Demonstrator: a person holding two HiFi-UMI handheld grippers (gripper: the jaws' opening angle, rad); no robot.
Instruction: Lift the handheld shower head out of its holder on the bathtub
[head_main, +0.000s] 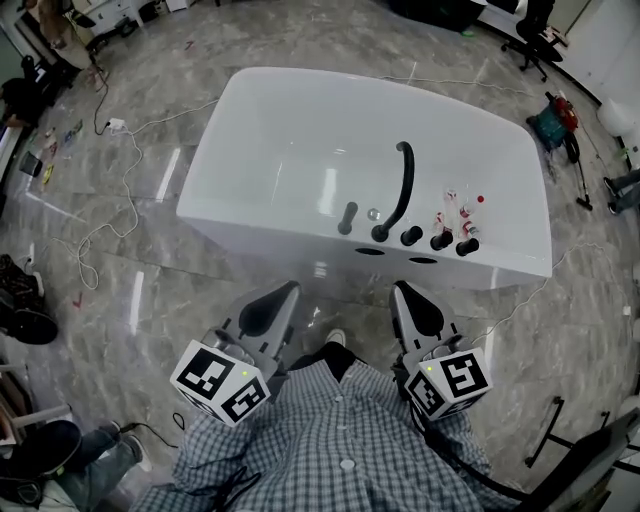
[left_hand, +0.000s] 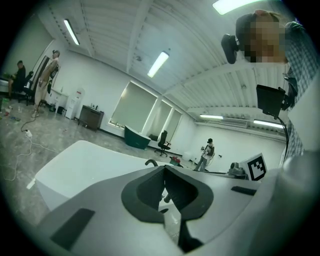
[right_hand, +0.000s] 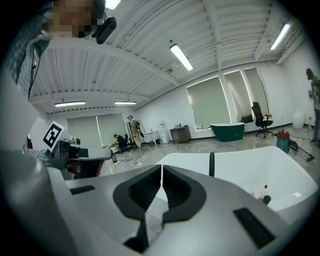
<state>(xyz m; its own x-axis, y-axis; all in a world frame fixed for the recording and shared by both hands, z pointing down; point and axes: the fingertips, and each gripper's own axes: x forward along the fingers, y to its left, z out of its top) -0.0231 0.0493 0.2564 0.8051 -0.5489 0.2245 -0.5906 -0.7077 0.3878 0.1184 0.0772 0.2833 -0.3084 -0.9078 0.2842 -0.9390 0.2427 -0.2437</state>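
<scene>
The white bathtub (head_main: 250, 205) stands in front of me on the marble floor. On its near rim the black handheld shower head (head_main: 347, 217) stands upright in its holder, left of the curved black faucet spout (head_main: 403, 185). My left gripper (head_main: 284, 292) and right gripper (head_main: 401, 290) hover side by side short of the tub, both pointing at it, jaws together and nothing between them. In the left gripper view the shut jaws (left_hand: 164, 167) cover most of the rim; the spout (left_hand: 150, 162) peeks above them. The right gripper (right_hand: 162, 166) also shows shut and empty.
Three black knobs (head_main: 440, 241) and small bottles (head_main: 462, 212) sit on the rim right of the spout. A white cable (head_main: 120, 190) trails over the floor at left, shoes (head_main: 25, 320) lie nearby, and tools (head_main: 555, 120) lie beyond the tub's right end. A person (left_hand: 206, 152) stands far off.
</scene>
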